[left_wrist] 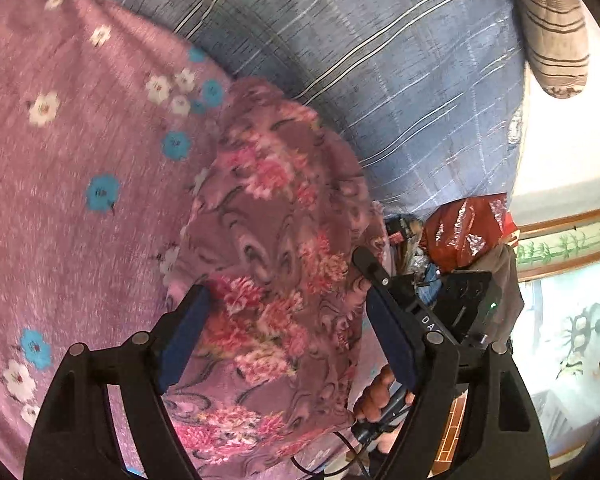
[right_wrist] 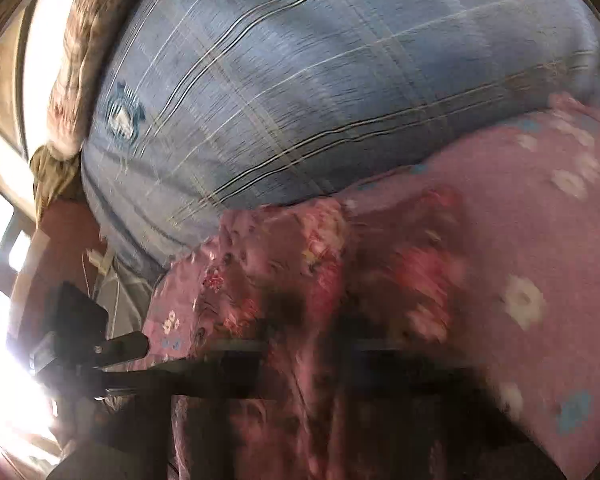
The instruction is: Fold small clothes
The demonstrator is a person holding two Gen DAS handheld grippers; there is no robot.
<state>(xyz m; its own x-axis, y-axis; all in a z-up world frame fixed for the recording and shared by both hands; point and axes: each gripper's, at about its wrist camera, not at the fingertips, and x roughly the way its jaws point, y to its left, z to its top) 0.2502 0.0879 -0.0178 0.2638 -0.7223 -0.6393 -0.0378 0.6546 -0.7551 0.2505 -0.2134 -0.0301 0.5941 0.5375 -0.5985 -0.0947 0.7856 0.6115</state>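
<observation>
Left claw [left_wrist: 288, 328]: nearest my left camera, low in the frame. I see its jaws wide apart. They grip nothing; the cloth lies between them.
Flowery cloth [left_wrist: 276, 240]: the small pink-and-red piece, middle of the frame, lying on the purple sheet [left_wrist: 80, 160] at the left.
Blue blanket [left_wrist: 380, 60]: upper right, with pale stripes.
Hand [left_wrist: 376, 396]: lower right, holding the other handle.
Right claw [right_wrist: 300, 320]: low middle of my right camera, very blurry. I take its jaws as shut. Flowery cloth drapes over it, but I cannot tell if it grips any.
</observation>
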